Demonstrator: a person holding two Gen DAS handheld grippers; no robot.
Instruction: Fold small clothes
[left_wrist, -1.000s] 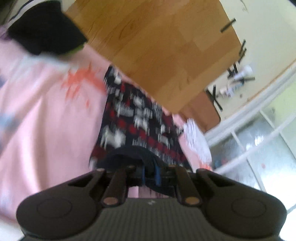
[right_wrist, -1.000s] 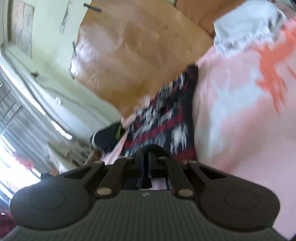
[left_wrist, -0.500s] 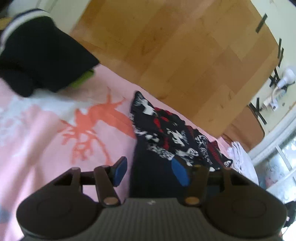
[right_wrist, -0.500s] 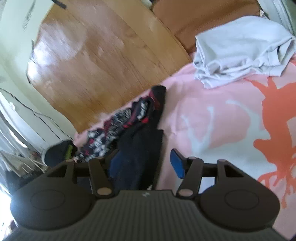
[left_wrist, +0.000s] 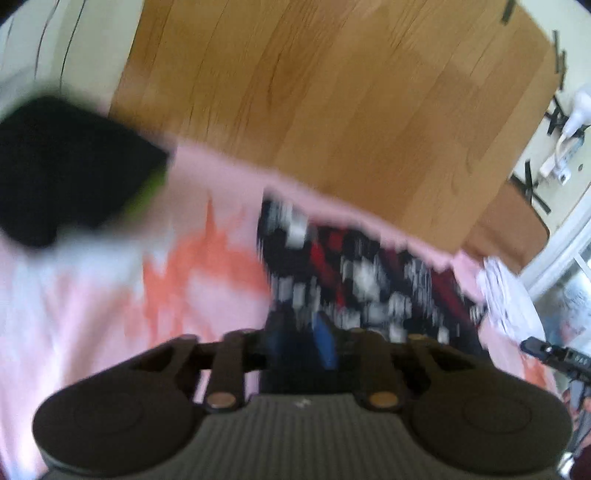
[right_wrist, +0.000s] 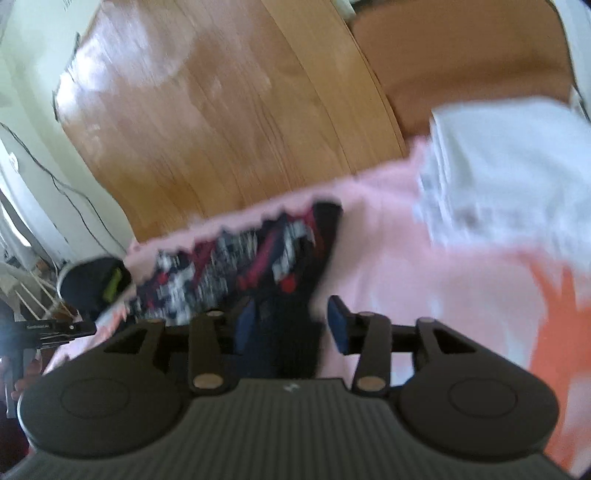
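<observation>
A small dark garment with a red, white and black pattern lies on the pink bedsheet near its far edge; it also shows in the right wrist view. My left gripper sits low over the garment's near dark edge, its blue pads a narrow gap apart with dark cloth between them; the blur hides whether they pinch it. My right gripper is open, its pads on either side of the garment's near dark fold.
A black garment with a green stripe lies at the left. A folded white garment lies at the right. A wooden headboard stands behind the bed. The pink sheet has orange prints.
One second ago both grippers were shut on the patterned garment. Half a second ago both were open over it. Now the left pads stand closer together; the right stays open.
</observation>
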